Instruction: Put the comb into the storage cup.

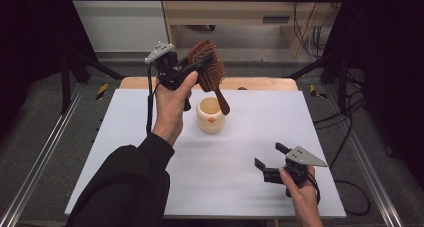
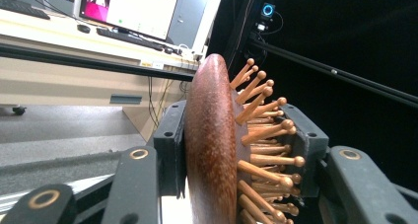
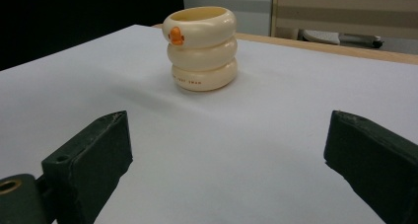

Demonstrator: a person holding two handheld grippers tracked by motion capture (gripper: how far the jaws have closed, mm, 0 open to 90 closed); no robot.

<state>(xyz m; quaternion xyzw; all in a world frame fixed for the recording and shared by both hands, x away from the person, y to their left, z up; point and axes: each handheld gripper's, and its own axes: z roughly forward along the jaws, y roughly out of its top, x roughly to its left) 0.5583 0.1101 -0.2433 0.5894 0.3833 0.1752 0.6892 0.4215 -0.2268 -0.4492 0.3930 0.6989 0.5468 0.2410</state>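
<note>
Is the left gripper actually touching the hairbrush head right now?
Touching. In the left gripper view both pads of the left gripper press on the hairbrush: one on its smooth wooden back, the other on the bristle side.

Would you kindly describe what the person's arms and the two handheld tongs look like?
Both tongs are black, with two blocky jaws each and a grey three-cornered plate on top. The left tongs trail a black cable down along the forearm, and their linkage arms carry brass-coloured rivets. The right tongs also trail a black cable. The left arm wears a black sleeve; the right forearm is uncovered.
</note>
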